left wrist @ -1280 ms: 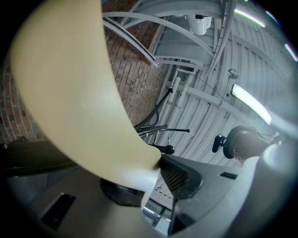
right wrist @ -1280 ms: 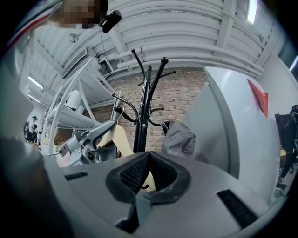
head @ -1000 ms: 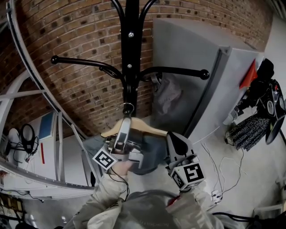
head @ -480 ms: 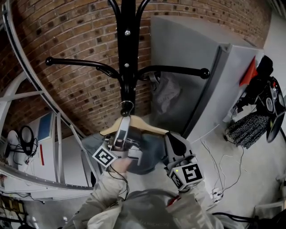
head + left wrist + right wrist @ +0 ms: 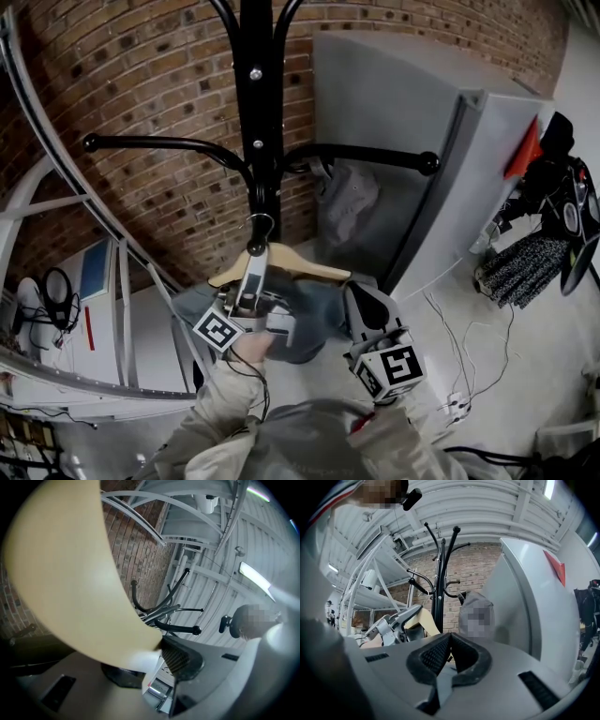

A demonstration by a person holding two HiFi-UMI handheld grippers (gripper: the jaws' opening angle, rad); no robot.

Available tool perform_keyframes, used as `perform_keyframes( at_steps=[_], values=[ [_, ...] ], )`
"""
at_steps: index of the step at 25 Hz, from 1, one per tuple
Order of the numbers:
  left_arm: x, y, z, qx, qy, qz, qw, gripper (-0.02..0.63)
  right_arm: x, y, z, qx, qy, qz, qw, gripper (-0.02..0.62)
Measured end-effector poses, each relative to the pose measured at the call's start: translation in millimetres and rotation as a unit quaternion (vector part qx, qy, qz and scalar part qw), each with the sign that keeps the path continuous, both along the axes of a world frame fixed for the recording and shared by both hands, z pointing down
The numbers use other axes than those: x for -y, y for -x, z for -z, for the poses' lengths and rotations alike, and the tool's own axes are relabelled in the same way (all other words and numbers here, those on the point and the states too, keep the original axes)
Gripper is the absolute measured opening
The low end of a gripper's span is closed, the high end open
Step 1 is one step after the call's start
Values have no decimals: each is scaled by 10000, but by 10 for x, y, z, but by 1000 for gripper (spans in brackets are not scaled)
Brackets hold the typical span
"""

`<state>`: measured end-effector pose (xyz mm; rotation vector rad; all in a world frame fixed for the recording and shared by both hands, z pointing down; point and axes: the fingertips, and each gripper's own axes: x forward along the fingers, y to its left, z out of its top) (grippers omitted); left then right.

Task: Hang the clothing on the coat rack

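Note:
The black coat rack (image 5: 251,112) stands against the brick wall, with one arm reaching left (image 5: 159,145) and one right (image 5: 375,155). My left gripper (image 5: 251,279) is shut on a wooden hanger (image 5: 300,267), whose metal hook (image 5: 260,228) is up against the pole, below the arms. Blue-grey clothing (image 5: 314,314) hangs from the hanger. In the left gripper view the pale hanger (image 5: 70,573) fills the left side, pinched against the black pad (image 5: 180,660). My right gripper (image 5: 364,292) is just right of the clothing, its pads (image 5: 436,656) pressed together with nothing seen between them.
A grey garment (image 5: 349,202) hangs under the rack's right arm. A tall grey cabinet (image 5: 441,169) stands close on the right. White metal shelving (image 5: 103,281) is to the left. Cables (image 5: 459,375) and dark gear (image 5: 548,216) lie on the floor at right.
The hanger in my left gripper has come a little closer to the rack's pole and arms. The right gripper has stayed beside the clothing.

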<state>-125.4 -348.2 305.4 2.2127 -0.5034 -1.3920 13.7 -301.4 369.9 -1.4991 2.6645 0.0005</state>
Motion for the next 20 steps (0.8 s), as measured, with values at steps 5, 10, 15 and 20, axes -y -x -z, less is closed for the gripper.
perform_keyframes(
  at_steps=[5, 10, 15, 20],
  values=[
    [38, 5, -6, 3, 26, 17, 10000, 130, 6, 53, -34, -3, 100, 123, 9999, 25],
    [51, 2, -13, 11, 54, 142, 9999, 130, 16, 9, -67, -39, 169, 297, 9994, 25],
    [39, -11, -23, 0, 120, 323, 9994, 130, -1, -97, -120, -39, 279, 521, 9982, 25],
    [29, -30, -18, 13, 163, 617, 9980, 132, -44, -213, -172, -32, 398, 857, 9955, 25]
  ],
)
